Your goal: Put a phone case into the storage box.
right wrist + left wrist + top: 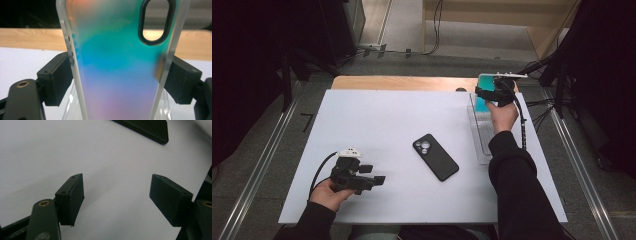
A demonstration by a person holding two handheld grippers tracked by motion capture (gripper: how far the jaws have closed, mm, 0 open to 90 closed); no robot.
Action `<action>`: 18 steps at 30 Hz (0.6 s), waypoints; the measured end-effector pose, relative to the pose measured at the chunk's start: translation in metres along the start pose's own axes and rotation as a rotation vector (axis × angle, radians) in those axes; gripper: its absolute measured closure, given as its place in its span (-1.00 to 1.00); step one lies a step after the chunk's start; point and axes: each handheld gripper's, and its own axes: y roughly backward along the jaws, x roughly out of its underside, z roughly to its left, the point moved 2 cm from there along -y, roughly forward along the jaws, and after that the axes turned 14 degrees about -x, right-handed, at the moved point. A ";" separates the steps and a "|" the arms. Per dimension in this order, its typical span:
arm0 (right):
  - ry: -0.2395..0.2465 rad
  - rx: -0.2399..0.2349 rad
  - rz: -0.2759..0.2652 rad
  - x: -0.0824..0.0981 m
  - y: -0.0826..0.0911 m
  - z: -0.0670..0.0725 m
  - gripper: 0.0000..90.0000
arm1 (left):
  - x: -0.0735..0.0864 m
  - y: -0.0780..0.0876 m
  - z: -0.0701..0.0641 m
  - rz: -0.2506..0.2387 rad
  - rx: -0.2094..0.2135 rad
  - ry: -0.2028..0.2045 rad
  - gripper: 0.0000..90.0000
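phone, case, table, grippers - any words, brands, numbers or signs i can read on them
None: no text can be read in these views.
The black phone lies camera side up, its back plain, no logo legible.
The iridescent phone case held in the right gripper bears no print.
The white table and left gripper carry no labels.

Left gripper (117, 195), jaws spread apart above white table surface (50, 152); black phone (150, 128) edge at upper right of frame.
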 end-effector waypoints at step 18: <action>0.066 -0.005 -0.008 0.001 -0.018 -0.001 -0.68 | 0.000 0.001 -0.001 -0.002 -0.003 -0.002 -0.38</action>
